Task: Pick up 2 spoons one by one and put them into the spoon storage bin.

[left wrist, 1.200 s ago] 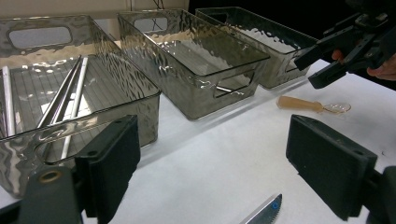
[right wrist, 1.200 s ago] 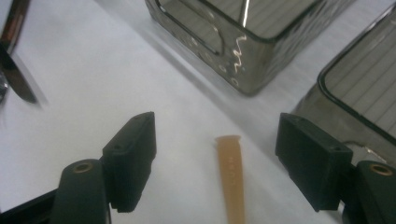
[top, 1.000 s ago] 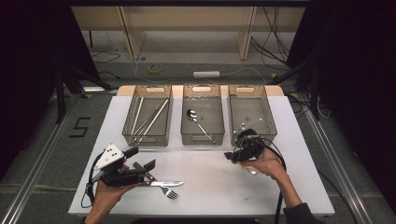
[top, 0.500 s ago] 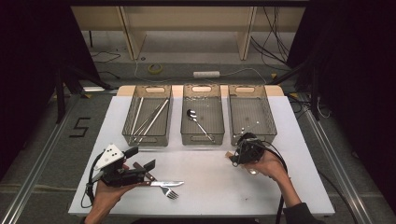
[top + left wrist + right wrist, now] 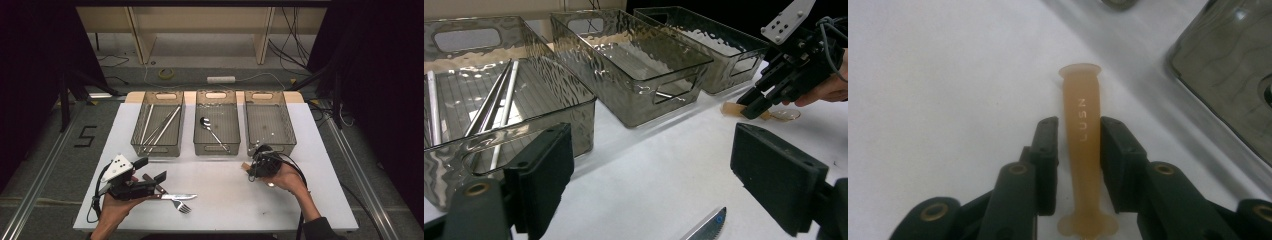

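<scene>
An amber plastic spoon (image 5: 1082,125) lies on the white table (image 5: 225,195), just in front of the right-hand bin. My right gripper (image 5: 1078,145) straddles its handle. Its jaws have just been closing, and a thin gap still shows beside the pads. From above, the right gripper (image 5: 252,167) points left at the spoon's handle end (image 5: 245,165). My left gripper (image 5: 151,170) is open and held above the near-left table, with a metal knife (image 5: 175,196) and fork (image 5: 181,205) lying beside it. In the left gripper view the knife tip (image 5: 706,227) shows between the wide jaws.
Three smoky clear bins stand in a row at the back. The left bin (image 5: 137,135) holds long metal sticks (image 5: 162,125), the middle bin (image 5: 196,125) a metal spoon (image 5: 214,132). The right bin (image 5: 247,125) stands just behind the right gripper.
The right gripper has narrowed its jaws around the amber spoon's handle and shifted slightly. The left gripper, knife and fork have stayed where they were.
</scene>
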{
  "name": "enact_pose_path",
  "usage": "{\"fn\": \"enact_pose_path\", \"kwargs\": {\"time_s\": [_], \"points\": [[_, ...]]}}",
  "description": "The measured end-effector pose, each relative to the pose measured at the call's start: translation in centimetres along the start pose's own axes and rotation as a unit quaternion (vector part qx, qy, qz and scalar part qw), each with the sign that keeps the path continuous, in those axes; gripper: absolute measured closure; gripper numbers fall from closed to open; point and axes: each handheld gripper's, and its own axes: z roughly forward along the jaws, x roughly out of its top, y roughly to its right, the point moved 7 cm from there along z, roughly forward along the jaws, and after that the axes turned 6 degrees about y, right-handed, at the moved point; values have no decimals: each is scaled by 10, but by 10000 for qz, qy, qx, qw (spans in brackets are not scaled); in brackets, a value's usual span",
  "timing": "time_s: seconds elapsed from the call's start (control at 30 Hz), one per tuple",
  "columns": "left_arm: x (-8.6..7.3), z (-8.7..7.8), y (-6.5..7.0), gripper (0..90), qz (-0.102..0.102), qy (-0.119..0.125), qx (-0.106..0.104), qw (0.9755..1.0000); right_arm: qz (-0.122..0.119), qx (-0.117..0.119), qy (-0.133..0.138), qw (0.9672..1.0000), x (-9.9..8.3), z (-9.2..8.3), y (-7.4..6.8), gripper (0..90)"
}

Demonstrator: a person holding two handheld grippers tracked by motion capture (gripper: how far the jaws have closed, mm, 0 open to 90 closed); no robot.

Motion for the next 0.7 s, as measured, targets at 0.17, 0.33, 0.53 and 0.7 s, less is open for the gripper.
{"fn": "enact_pose_path", "kwargs": {"time_s": [0.17,0.33,0.53,0.7], "points": [[0,0,0,171,1,-4,0,10000,-74,-78,-19,9999,-1,1,1,740],[0,0,0,171,8,-8,0,10000,-222,-145,-53,9996,-1,0,-1,752],[0,0,0,171,8,-14,4,10000,-352,-194,-39,9992,2,-2,-3,759],[0,0,0,171,12,-16,6,10000,-351,-185,68,9992,5,-8,-4,762]]}}
